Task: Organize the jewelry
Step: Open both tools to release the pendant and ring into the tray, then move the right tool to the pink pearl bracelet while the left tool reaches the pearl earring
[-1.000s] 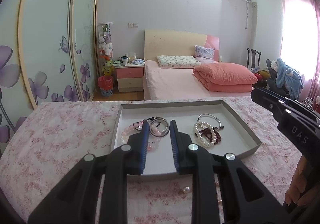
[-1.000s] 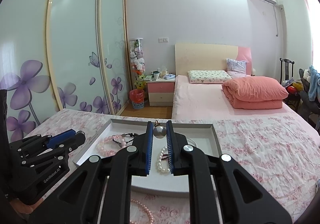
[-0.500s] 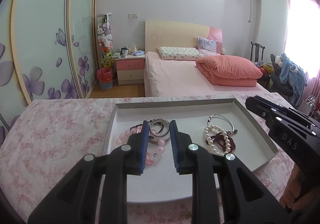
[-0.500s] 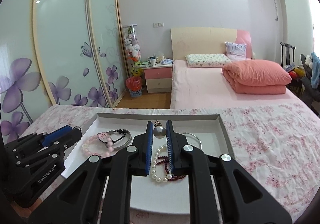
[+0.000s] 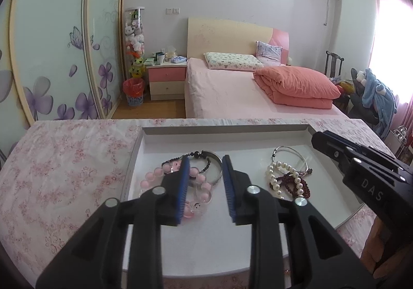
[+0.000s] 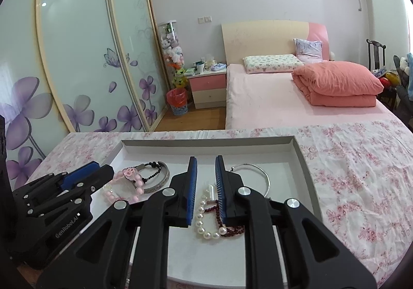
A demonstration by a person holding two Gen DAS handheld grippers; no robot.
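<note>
1. A shallow white tray (image 5: 139,149) is seen lying on a counter (image 5: 64,172) covered with a pink floral cloth, its long sides running along the counter's near and far edges.
2. The left gripper (image 5: 205,183) is held over the tray's left half. Its blue-padded jaws are parted and opening, with nothing pressed between the pads.
3. Beneath and between those jaws a pink bead bracelet (image 5: 152,176) with a small pig charm is seen, overlapped by a silver bangle (image 5: 216,159) and a strand of black beads (image 5: 197,153).
4. The right gripper (image 6: 206,184) is held over the tray's right half. Its jaws stand a narrow gap apart and are opening; no pad is seen to grip anything.
5. Below that gap lies a pearl bracelet (image 6: 202,223), tangled with a dark red bead string (image 6: 232,231). A small clear piece (image 6: 212,189) is glimpsed in the gap, and whether it touches a pad cannot be told.
6. A thin silver hoop (image 6: 260,172) is seen lying toward the tray's right side, just beside the pearls.
7. In the right wrist view the left gripper appears at the tray's left edge (image 6: 85,175); in the left wrist view the right gripper appears at the tray's right edge (image 5: 333,144).
8. Beyond the counter's far edge a bed (image 5: 232,92) with a folded salmon quilt (image 5: 296,85) is seen, with a wardrobe (image 5: 51,56) bearing purple flowers at left.
</note>
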